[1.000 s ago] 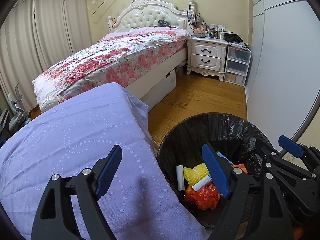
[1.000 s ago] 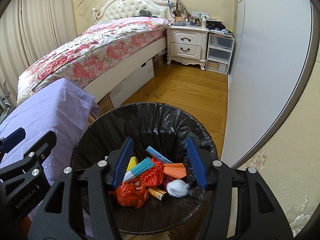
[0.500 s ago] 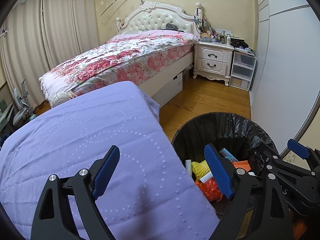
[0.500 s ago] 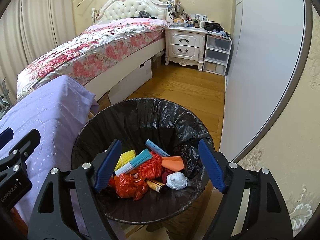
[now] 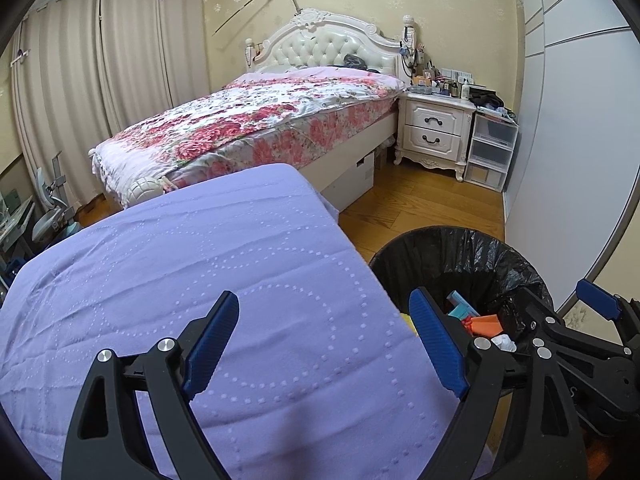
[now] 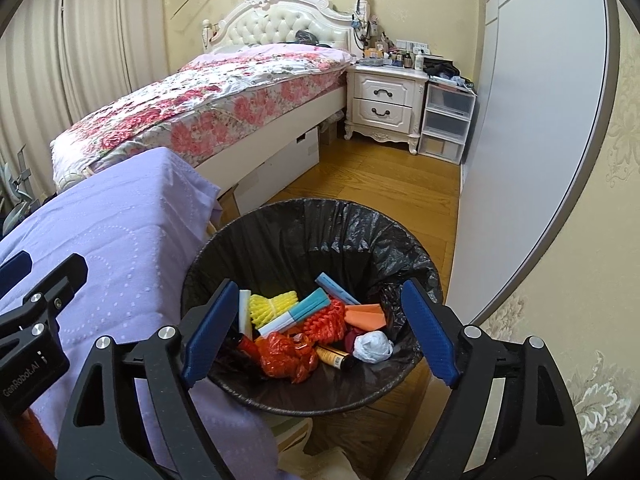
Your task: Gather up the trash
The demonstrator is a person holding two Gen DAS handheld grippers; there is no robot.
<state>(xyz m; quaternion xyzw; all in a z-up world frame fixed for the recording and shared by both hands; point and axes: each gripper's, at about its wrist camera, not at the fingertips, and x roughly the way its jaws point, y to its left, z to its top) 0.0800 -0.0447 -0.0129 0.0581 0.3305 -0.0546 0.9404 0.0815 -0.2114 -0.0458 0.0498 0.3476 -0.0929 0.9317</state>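
A round bin with a black liner (image 6: pixel 304 232) stands on the floor beside the purple-covered table (image 6: pixel 120 240). It holds several pieces of trash: yellow foam netting (image 6: pixel 272 306), orange netting (image 6: pixel 326 320), an orange-red plastic bag (image 6: pixel 286 356), a crumpled white wad (image 6: pixel 372 346), a teal-and-white tube (image 6: pixel 298 312). My right gripper (image 6: pixel 320 336) is open and empty above the bin. My left gripper (image 5: pixel 326 340) is open and empty above the table's right edge; the bin (image 5: pixel 472 256) shows at its right.
A bed with a floral cover (image 5: pixel 256 128) lies beyond the table. A white nightstand (image 5: pixel 436 132) and clear plastic drawers (image 5: pixel 490 152) stand at the back. A grey wardrobe door (image 6: pixel 528 120) runs along the right. Wooden floor (image 6: pixel 380 176) lies between them.
Both grippers have pulled back and upward. The right gripper's jaws have opened wider over the bin. The left gripper has shifted left over the purple table.
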